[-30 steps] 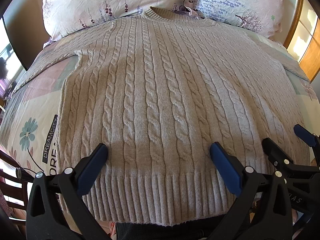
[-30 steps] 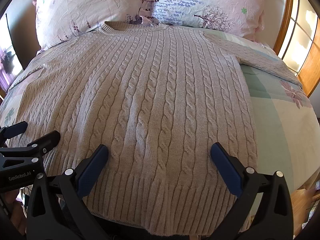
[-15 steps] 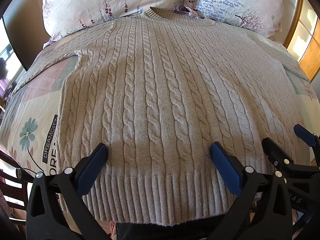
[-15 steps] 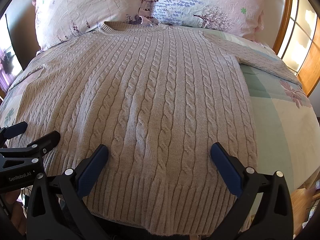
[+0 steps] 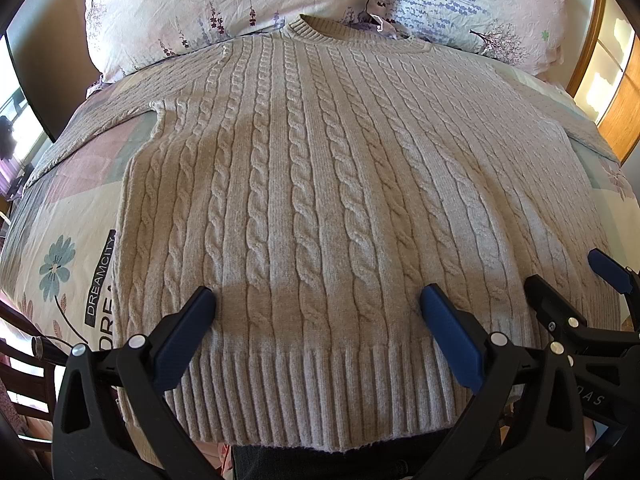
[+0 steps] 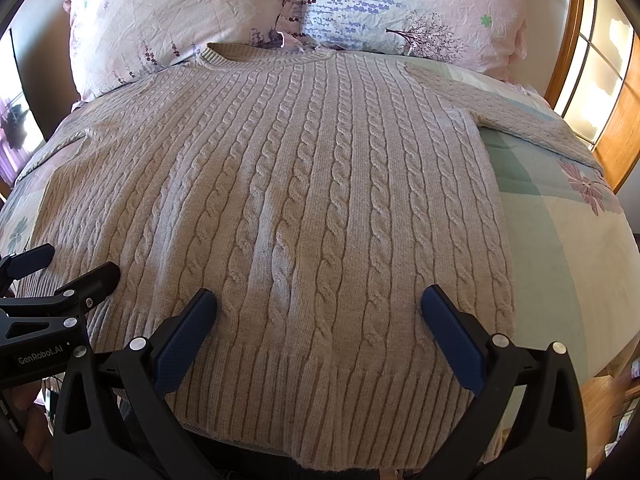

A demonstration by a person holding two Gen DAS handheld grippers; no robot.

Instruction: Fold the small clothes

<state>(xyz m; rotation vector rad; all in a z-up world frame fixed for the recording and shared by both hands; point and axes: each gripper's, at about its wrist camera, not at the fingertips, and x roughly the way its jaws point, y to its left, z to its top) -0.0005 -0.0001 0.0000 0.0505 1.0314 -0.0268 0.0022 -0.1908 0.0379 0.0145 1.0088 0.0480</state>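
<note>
sunlit bedding (image 5: pixel 72 216) with a flower print fills both views, with two pillows (image 6: pixel 180 12) along the top of each frame and a wooden frame at the upper right; a beige cable-knit sweater (image 5: pixel 320 184) lies flat and face up across the bed, neck ribbing at the top centre against the pillows, hem at the bottom of the frame, sleeves spread out to the left and right edges; the left gripper (image 5: pixel 316 312) hovers over the hem near the lower left part of the garment, jaws spread wide and holding nothing; the right gripper (image 6: pixel 318 312) sits likewise over the hem toward the lower right, also released and empty; no fold is visible yet, so the work looks barely begun: the garment is spread out, and every fold, sleeves and body, seems left to do.
</note>
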